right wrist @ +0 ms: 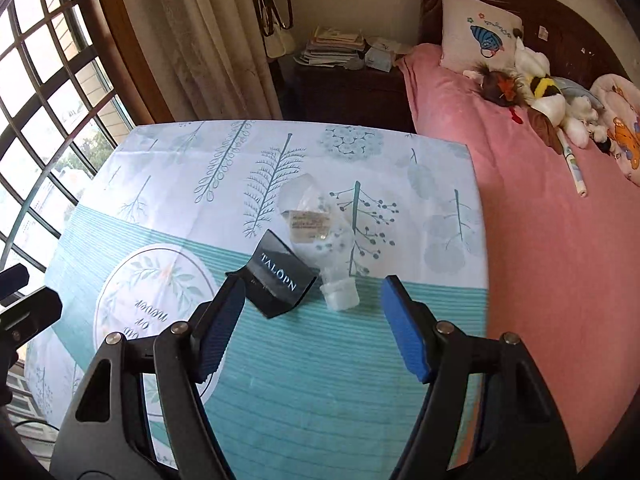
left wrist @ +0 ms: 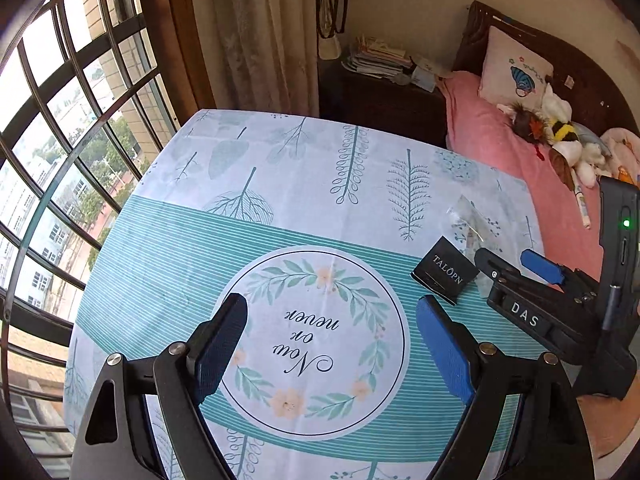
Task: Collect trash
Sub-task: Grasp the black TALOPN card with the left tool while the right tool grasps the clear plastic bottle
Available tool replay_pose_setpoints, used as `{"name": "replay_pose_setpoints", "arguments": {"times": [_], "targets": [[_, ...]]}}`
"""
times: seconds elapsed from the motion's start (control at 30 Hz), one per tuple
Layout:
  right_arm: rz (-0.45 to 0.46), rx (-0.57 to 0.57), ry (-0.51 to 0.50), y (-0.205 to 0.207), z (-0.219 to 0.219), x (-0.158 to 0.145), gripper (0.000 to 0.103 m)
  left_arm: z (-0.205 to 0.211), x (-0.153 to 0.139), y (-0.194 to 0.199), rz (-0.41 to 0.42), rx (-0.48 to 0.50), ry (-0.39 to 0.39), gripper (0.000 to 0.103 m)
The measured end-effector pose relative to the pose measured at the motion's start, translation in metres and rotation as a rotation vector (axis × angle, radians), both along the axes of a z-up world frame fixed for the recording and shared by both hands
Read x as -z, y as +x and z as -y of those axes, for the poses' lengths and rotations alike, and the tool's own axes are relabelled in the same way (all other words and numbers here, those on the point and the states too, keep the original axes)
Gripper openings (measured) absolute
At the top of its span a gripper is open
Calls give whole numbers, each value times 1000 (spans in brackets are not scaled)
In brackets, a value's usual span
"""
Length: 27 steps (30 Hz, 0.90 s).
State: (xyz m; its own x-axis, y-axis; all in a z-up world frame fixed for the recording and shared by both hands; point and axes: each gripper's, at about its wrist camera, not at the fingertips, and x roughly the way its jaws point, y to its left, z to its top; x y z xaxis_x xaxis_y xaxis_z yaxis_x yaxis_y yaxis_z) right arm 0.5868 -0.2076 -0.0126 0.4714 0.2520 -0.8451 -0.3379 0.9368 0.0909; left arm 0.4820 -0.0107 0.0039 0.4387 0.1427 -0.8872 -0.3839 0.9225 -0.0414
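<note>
A black folded card marked TALOPN (right wrist: 278, 280) lies on the table with the leaf-print cloth (right wrist: 320, 380). A crushed clear plastic bottle (right wrist: 320, 232) with a white cap lies just right of it, cap toward me. My right gripper (right wrist: 314, 312) is open and empty, low over the cloth just in front of both. My left gripper (left wrist: 332, 328) is open and empty over the round wreath print. In the left wrist view the card (left wrist: 444, 274) and bottle (left wrist: 468, 220) lie at right, with the right gripper (left wrist: 516, 264) beside them.
A bed with a pink cover (right wrist: 540, 220), a pillow and plush toys (right wrist: 544, 96) runs along the table's right edge. A dark nightstand (right wrist: 348, 88) with stacked papers stands behind. A barred window (left wrist: 60, 140) and a curtain (left wrist: 256, 32) are at left.
</note>
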Motion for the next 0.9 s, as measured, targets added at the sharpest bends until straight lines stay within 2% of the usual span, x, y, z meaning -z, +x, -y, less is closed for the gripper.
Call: {"name": "replay_pose_setpoints", "arguments": {"times": [0.1,0.23,0.3,0.33,0.4,0.53,0.67,0.9], "targets": [[-23,-24,1,37,-15,28,65,2,16,12,-18,-27,-5,88],[-34,-57,-24,60,-33,55,65,6,28,15,-33,-44,-20,88],[-46,-65,-28,71,-35,67,61,10,33,19,-35,-44,-38,88],[-54,-68,-31,76,-35,72,54,12,35,21,-37,-44,-48,88],[-56,-74,-23,81,-31,81,48,16,39,25,-41,-39,-67,88],[-72,-104,13,72,-16,88,44,28,47,36,-53,-21,-85,88],[-142,-106,89,64,0,91,43,41,55,47,-77,4,-106,88],[-286,-12,281,54,38,103,43,54,70,72,-117,3,-163,88]]}}
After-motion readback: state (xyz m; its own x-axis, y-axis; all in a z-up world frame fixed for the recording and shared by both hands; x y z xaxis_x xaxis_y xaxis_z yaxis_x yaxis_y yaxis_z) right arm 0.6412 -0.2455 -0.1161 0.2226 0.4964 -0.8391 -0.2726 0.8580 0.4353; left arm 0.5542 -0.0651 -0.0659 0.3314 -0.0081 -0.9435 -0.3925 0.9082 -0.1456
